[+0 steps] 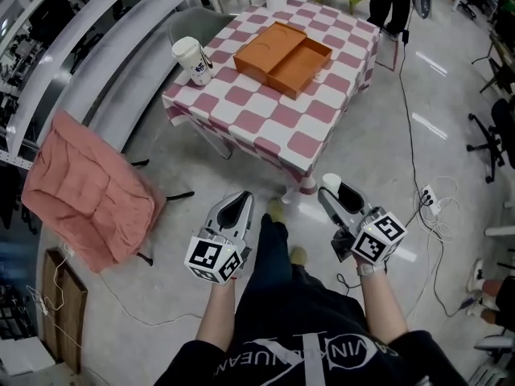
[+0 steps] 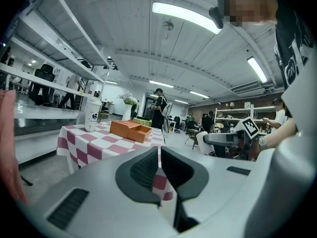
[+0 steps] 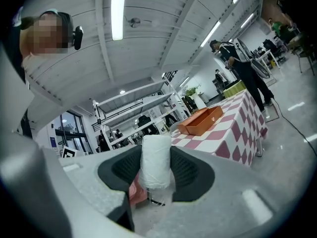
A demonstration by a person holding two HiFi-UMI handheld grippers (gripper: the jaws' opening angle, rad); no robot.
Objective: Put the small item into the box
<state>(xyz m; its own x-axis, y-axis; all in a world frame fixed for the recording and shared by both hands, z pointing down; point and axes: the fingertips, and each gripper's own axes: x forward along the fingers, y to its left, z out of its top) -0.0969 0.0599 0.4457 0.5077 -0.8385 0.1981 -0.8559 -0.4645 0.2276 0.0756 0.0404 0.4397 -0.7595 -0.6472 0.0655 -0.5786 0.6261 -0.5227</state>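
Note:
An open orange box [image 1: 282, 57] lies on the table with the pink-and-white checked cloth [image 1: 314, 119], well ahead of both grippers. My right gripper [image 1: 331, 186] is shut on a small white wrapped item [image 3: 155, 161], which stands upright between its pads and has something pinkish below it. The item [image 1: 331, 181] shows as a white tip in the head view. My left gripper [image 1: 242, 200] is shut with nothing in it, its pads [image 2: 143, 170] almost touching. Both grippers hang over the floor, short of the table's near corner. The box [image 2: 131, 129] and the box [image 3: 200, 119] appear far off in both gripper views.
A white paper cup [image 1: 193, 60] stands at the table's left corner. A pink cloth [image 1: 84, 191] is draped over a chair at left, beside long shelving [image 1: 72, 63]. Cables and a power strip [image 1: 426, 195] lie on the floor at right. A person [image 1: 392, 0] stands beyond the table.

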